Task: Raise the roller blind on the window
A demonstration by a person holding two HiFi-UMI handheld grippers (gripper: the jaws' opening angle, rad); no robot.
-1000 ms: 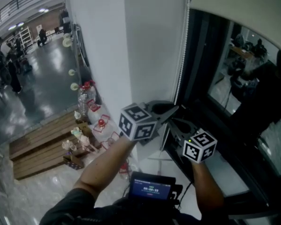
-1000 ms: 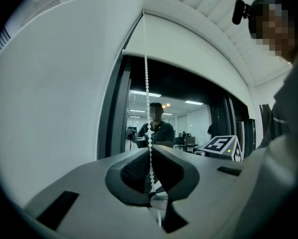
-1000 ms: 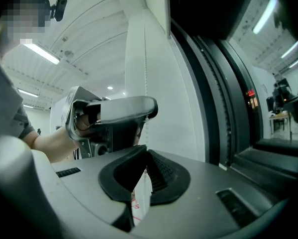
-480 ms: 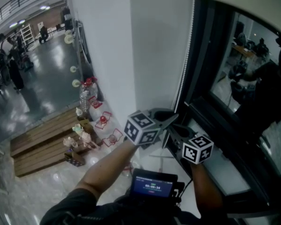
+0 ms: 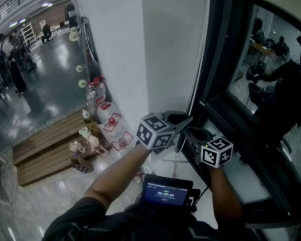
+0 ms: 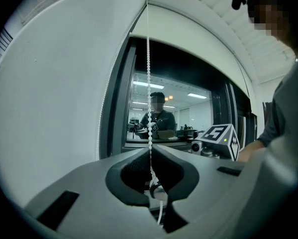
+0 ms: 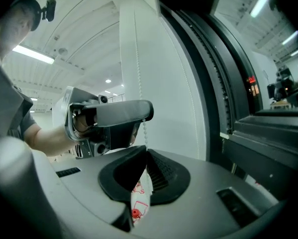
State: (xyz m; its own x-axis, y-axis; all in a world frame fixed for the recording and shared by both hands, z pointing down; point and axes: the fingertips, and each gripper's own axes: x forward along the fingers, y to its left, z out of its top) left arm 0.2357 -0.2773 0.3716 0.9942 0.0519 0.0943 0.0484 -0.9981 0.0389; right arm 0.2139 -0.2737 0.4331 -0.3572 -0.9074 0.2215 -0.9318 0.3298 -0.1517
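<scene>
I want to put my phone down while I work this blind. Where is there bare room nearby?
The white window sill under the dark window frame is bare. So is the shiny floor in front of the wooden steps. It is crowded at the white pillar's foot: water bottles and small clutter.

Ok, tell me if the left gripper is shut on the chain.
Shut on it: the left gripper pinches the bead chain, which runs taut upward from its tips.

White roller blind (image 5: 271,1), seemingly raised high; white bead chain (image 5: 200,59) hangs taut beside window frame.
</scene>
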